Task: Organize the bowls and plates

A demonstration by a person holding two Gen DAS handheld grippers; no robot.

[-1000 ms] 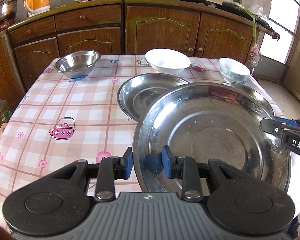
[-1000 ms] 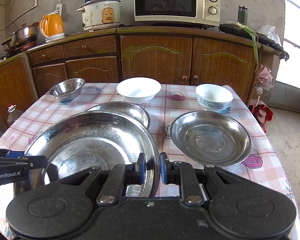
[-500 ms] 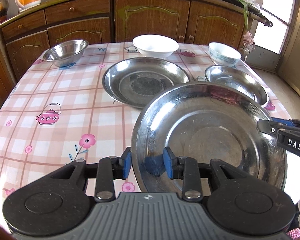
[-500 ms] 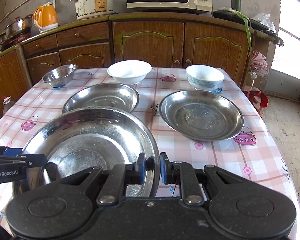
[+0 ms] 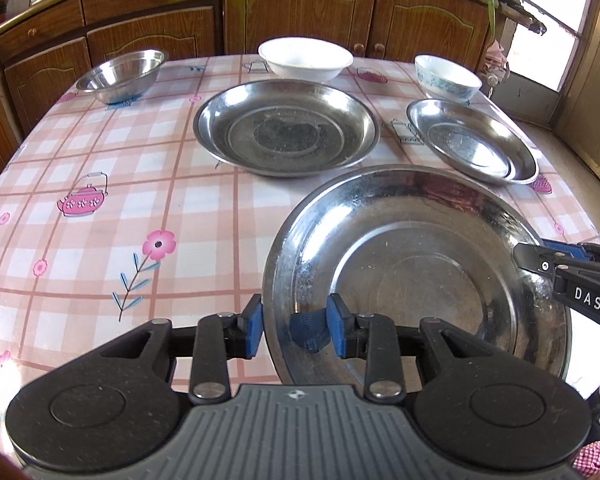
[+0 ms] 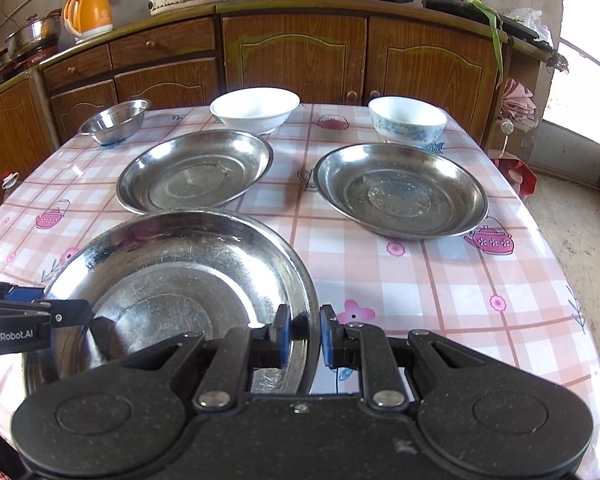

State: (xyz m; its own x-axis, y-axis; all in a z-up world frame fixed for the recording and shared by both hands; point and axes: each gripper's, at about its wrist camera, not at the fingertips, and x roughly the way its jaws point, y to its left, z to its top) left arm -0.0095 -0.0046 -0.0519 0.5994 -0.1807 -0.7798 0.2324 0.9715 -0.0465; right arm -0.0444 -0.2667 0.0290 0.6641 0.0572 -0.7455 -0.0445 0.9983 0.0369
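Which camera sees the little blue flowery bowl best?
The right wrist view. There the flowery bowl sits in plain sight at the back of the table, and its blue pattern shows clearly. In the left wrist view the same bowl is farther to the side, and its pattern looks fainter.

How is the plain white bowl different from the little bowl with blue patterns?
The plain white bowl is wider and shallower, while the blue-patterned white bowl is narrower and deeper. The plain one has no decoration; the other has blue markings around its outside. The plain one sits behind the middle steel plate, the patterned one behind the right steel plate. Both stand upright on the checked tablecloth, untouched.
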